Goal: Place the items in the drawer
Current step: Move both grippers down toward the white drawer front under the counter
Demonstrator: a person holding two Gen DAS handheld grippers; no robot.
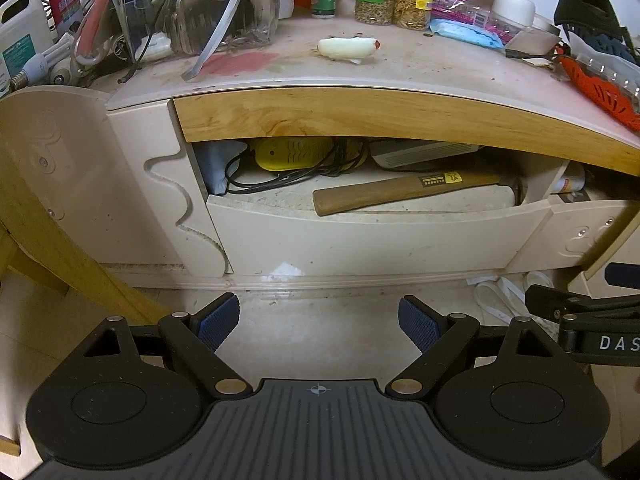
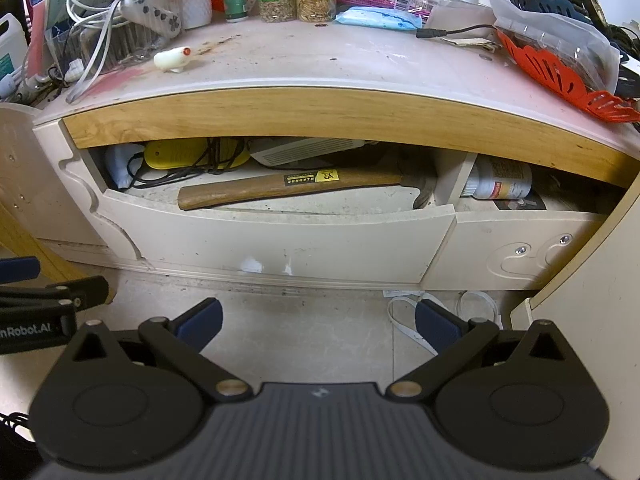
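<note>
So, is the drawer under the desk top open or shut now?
Open. The drawer is pulled out from under the desk top, so the hammer and a yellow item inside it show.

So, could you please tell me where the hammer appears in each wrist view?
Left wrist view: the hammer lies in the open drawer, right of centre.
Right wrist view: the hammer sits at centre, head to the right.
Shared landmark: the yellow device behind its handle.
</note>
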